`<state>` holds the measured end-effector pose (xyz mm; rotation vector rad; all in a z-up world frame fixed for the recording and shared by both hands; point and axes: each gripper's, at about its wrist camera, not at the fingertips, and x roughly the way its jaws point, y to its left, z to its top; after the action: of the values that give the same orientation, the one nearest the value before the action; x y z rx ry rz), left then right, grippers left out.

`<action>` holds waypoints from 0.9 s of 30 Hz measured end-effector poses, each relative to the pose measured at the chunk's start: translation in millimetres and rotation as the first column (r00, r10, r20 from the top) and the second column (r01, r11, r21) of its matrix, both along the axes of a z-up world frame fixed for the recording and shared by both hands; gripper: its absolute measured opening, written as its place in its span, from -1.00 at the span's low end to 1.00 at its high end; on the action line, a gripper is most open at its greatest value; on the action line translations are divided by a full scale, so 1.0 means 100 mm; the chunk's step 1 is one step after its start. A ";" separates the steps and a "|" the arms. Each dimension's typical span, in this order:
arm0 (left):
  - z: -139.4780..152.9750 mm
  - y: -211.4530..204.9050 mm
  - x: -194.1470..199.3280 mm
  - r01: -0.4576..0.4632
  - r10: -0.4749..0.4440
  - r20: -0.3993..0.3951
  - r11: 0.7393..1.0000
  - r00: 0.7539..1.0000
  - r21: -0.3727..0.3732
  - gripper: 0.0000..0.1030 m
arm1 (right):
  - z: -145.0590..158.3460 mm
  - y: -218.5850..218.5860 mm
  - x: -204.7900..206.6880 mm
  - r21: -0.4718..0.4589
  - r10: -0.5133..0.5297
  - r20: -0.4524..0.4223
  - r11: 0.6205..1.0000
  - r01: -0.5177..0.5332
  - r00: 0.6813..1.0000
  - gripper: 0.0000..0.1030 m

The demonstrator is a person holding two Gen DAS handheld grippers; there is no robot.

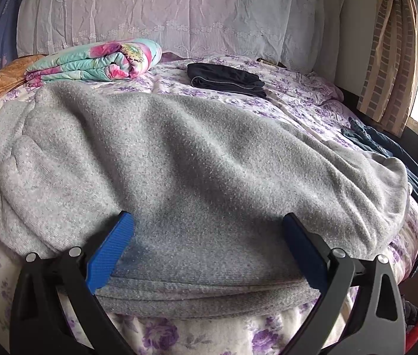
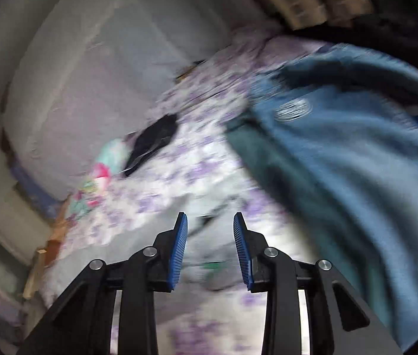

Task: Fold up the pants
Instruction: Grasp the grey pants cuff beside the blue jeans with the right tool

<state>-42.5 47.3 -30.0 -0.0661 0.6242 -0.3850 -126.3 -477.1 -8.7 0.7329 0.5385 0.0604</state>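
Pants: the grey pants (image 1: 197, 159) are lying across the bed (image 1: 303, 94), folded into a thick band, with the long axis running from left to right in the left wrist view

Near edge: the folded edge of the grey pants is sitting at the front edge of the bed, directly between the two blue pads of the left hand-held gripper (image 1: 209, 251)

Left hand-held gripper: its jaws are standing wide apart, one on each side of the near fold; the pads are not pressing on the cloth, so I judge it is gripping nothing

Right hand-held gripper: the right hand-held gripper (image 2: 210, 248) is showing a narrow gap between its pads, nothing is clamped there; the view is strongly blurred and tilted, and only the bed cover is showing in the gap

Blue garment: a blue-green garment (image 2: 342, 162) is lying to the right of the right hand-held gripper, near the right end of the bed

Other things: a folded dark garment (image 1: 226, 80) and a flowered quilt (image 1: 96, 62) are resting far back on the bed, well apart from the grey pants

Deciding relation: the grey pants are lying straight ahead of the left hand-held gripper and crosswise to it, so the left hand is clearly the nearer one

Next step, as I judge: the fold is looking almost complete; the pile is probably needing only moving aside
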 end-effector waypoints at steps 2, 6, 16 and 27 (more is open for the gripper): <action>0.00 0.00 -0.01 -0.003 0.003 0.003 1.000 1.000 -0.006 0.90 | -0.04 0.07 0.19 0.069 0.056 -0.020 0.996 -0.055 0.998 -0.37; 0.00 0.00 -0.01 -0.004 0.004 0.006 1.000 1.000 -0.007 0.90 | -0.23 0.16 0.53 0.152 0.099 -0.111 0.985 -0.082 0.989 -0.36; -0.01 -0.01 -0.04 0.003 -0.003 0.021 1.000 1.000 -0.013 0.90 | -0.04 0.39 0.82 0.035 0.111 -0.063 0.993 -0.109 0.992 -0.83; 0.00 0.07 -0.06 0.027 -0.025 0.032 0.998 0.999 -0.056 0.90 | 0.05 0.33 -0.14 0.019 0.068 -0.012 0.998 -0.068 0.998 -0.85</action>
<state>-48.9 54.3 -29.8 -0.1058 0.5837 -0.4283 -140.0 -444.3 -4.0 0.7330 0.5756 0.1240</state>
